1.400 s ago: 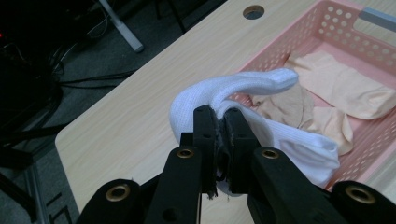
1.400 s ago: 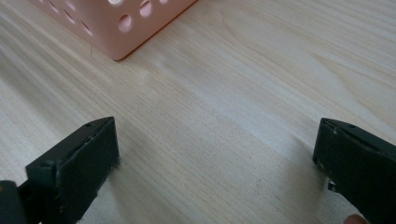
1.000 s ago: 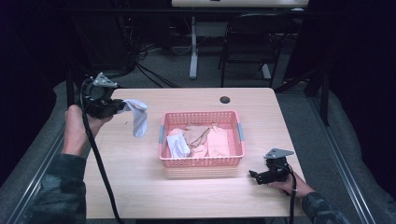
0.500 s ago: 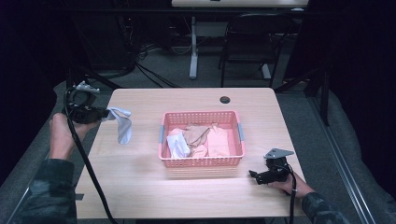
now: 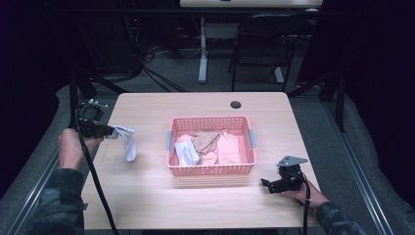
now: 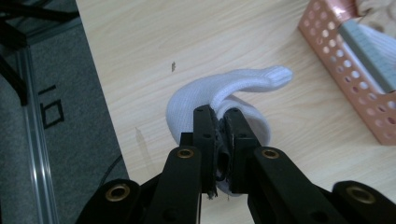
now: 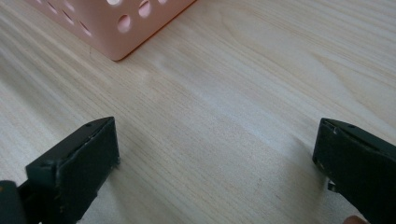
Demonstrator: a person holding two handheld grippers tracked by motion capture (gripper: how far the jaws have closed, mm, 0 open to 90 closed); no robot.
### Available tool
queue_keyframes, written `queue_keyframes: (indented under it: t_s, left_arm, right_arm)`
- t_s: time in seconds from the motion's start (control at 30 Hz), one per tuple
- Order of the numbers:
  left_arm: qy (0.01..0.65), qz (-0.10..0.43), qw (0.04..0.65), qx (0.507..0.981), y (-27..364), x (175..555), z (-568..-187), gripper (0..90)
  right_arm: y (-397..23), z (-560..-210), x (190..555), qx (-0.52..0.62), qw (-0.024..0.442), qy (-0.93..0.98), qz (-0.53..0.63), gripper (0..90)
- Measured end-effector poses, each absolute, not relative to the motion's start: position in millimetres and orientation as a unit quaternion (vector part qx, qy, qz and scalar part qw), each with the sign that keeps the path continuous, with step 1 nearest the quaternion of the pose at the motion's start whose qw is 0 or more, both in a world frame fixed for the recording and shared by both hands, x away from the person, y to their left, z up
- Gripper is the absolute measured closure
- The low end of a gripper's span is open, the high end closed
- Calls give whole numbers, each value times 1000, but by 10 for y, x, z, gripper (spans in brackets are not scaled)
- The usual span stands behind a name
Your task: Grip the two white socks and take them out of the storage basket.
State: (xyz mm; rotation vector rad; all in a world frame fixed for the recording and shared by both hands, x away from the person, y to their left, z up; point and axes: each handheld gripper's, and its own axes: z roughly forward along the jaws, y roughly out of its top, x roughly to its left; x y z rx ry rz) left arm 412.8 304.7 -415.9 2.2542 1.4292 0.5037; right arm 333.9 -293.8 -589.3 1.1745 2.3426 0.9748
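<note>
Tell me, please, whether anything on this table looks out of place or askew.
One white sock is out of the pink basket, pinched in the left gripper and drooping onto the table's left side. The other clothes sit rumpled in the basket. Nothing looks spilled or damaged.

A pale wooden tabletop (image 5: 147,196) stands on grey carpet (image 5: 323,112) in a dim room. Behind it sit a black chair (image 5: 259,44), a white desk leg (image 5: 203,54) and tangled black cables (image 5: 147,58).
</note>
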Motion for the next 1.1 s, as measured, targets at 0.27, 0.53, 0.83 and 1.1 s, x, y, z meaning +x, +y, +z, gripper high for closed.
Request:
queue_keyframes:
  t_s: [0.27, 0.53, 0.83, 1.1]
  left_arm:
    - [526, 154, 188, 815, 2966, 4249, -4576, 850]
    - [546, 119, 174, 810, 2860, 4339, -5130, 847]
    - [569, 96, 194, 793, 2881, 4370, -5366, 796]
    - [592, 77, 228, 769, 2971, 4362, -5450, 581]
  right_arm:
    - [-2937, -5893, 3340, 415, 170, 825, 344, 0]
    - [-2937, -5894, 3340, 414, 172, 825, 344, 0]
    - [-2937, -5894, 3340, 415, 170, 825, 344, 0]
    - [-2935, -5894, 3338, 415, 171, 825, 344, 0]
